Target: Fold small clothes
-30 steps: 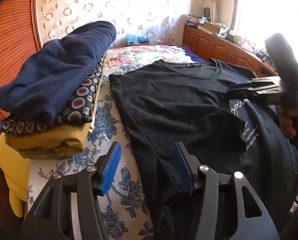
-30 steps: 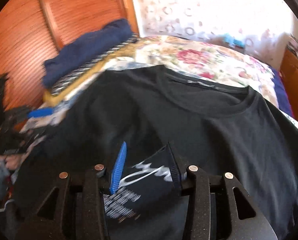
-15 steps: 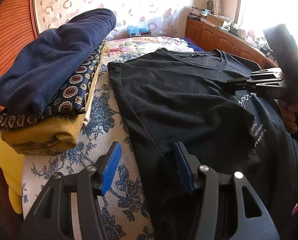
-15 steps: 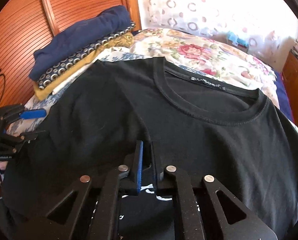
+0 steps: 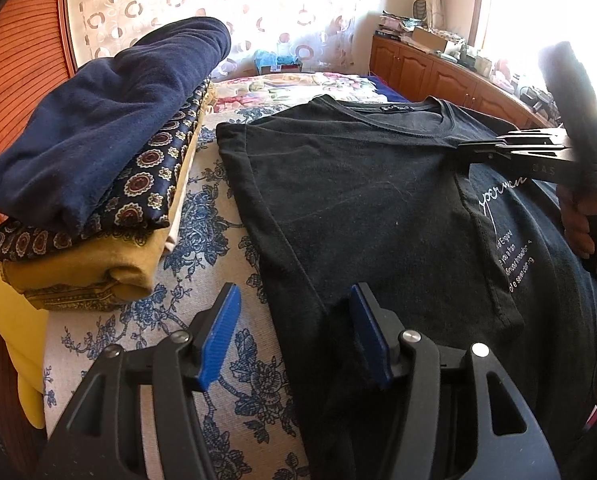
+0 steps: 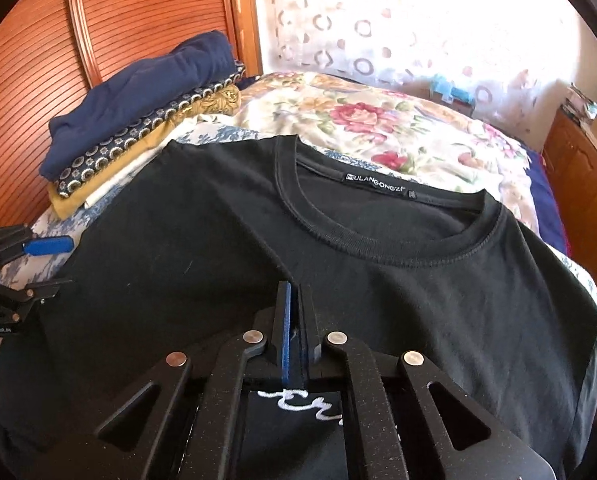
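Note:
A black T-shirt (image 5: 370, 200) with white print lies flat on the bed, its left side folded over the middle; it also shows in the right wrist view (image 6: 378, 280). My left gripper (image 5: 294, 332) is open and empty, its jaws straddling the shirt's folded left edge near the hem. My right gripper (image 6: 294, 300) is shut, with the top edge of the folded-over flap just below the collar at its tips; whether it holds cloth I cannot tell. It shows from the side in the left wrist view (image 5: 474, 147). The left gripper shows at the left edge of the right wrist view (image 6: 38, 264).
A stack of folded clothes (image 5: 98, 152), navy on top, patterned and mustard below, sits left of the shirt against a wooden headboard (image 6: 138, 20). A floral bedspread (image 6: 378, 132) lies behind. Wooden cabinets (image 5: 438, 76) run along the right.
My right gripper went from open over the printed part to shut at the fold edge. The left gripper stayed open and shifted slightly forward.

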Available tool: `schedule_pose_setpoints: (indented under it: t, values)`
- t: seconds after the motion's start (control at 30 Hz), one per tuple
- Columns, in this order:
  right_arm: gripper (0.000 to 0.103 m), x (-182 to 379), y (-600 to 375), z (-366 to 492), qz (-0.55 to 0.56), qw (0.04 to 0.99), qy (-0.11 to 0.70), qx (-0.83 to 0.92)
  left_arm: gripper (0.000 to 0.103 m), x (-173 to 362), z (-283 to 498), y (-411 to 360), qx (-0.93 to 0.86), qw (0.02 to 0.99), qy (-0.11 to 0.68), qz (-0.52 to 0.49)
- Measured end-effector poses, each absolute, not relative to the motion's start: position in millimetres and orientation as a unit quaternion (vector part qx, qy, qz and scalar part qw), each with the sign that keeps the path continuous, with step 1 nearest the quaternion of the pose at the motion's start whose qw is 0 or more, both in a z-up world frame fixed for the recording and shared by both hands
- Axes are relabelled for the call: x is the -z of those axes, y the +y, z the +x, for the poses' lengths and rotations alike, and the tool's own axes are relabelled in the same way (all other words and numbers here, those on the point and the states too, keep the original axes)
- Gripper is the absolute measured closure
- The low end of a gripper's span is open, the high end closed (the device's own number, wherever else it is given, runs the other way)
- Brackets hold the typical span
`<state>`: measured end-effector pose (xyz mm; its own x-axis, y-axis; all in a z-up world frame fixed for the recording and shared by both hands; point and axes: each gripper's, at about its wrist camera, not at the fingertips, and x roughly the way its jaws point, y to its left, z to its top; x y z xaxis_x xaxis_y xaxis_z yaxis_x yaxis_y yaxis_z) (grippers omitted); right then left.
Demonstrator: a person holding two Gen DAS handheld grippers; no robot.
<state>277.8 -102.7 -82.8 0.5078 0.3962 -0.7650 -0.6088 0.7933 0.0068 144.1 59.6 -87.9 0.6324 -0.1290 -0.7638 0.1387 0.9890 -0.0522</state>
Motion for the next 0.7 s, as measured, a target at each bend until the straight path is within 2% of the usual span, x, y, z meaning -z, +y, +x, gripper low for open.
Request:
schedule_pose_setpoints:
  t: [0.03, 0.1, 0.2, 0.43, 0.57, 0.7]
  values:
    - [0.089, 82.2, -104.3, 276.2, -0.134, 0.86, 0.399, -0.288, 0.045, 88.3, 147.1, 59.2, 0.075, 0.903, 0.422, 0.006]
    - [0.061, 81.0, -109.1, 271.8, -0.132, 0.861, 0.398, -0.286, 0.045, 88.3, 147.4, 58.9, 0.075, 0.903, 0.423, 0.007]
    - [0.042, 82.2, -119.9, 263.8, -0.137, 0.866, 0.399, -0.269, 0.045, 88.3, 147.8, 58.7, 0.075, 0.903, 0.423, 0.007]
    - [0.037, 96.6, -150.1, 250.2, -0.143, 0.868, 0.413, -0.236, 0.044, 88.2, 147.4, 58.1, 0.074, 0.903, 0.423, 0.007]
    - [0.028, 98.6, -157.7, 248.4, -0.133, 0.873, 0.41, -0.229, 0.043, 88.6, 148.0, 57.4, 0.073, 0.903, 0.423, 0.008]
    - [0.013, 101.0, -159.1, 250.7, -0.129, 0.873, 0.419, -0.213, 0.043, 88.5, 148.3, 57.9, 0.073, 0.903, 0.423, 0.008]
